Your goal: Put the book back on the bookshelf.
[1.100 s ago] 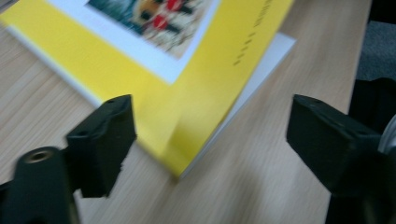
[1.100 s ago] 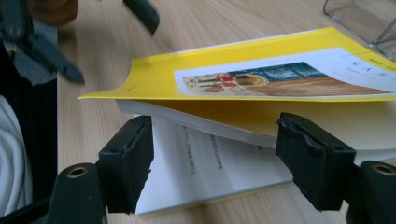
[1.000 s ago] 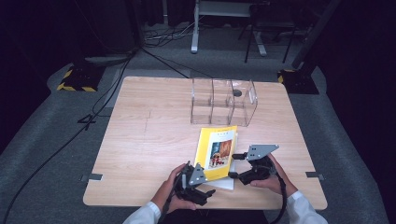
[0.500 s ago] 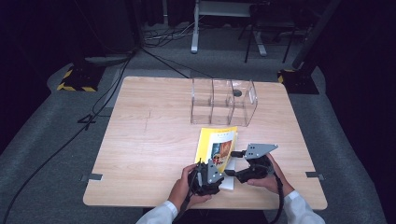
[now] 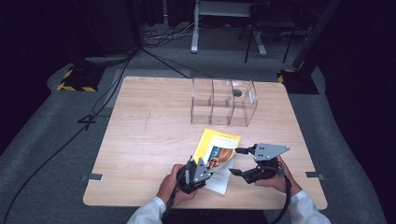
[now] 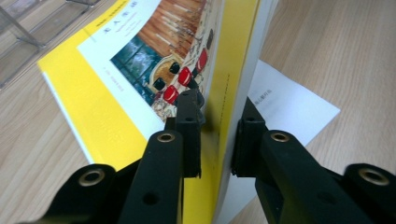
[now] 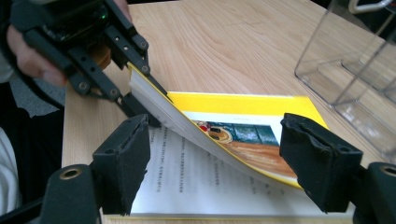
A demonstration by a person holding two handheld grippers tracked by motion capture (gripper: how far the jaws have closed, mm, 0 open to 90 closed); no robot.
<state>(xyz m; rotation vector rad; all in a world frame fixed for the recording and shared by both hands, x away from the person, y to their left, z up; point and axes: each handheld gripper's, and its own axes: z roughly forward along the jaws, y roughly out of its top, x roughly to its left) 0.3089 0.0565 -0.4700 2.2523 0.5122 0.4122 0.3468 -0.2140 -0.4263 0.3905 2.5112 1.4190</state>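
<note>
Grey carpet (image 5: 56,140) surrounds the wooden table (image 5: 149,140) holding a yellow book (image 5: 219,147).

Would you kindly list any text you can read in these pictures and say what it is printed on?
Nothing can be read for certain.
Book cover: a line of characters, too small and blurred.
Book spine: small print, unreadable.
Open white page: lines of print, too blurred.

Clear three-bay organizer (image 5: 223,102) on the wooden table (image 5: 140,140), seemingly empty
</note>
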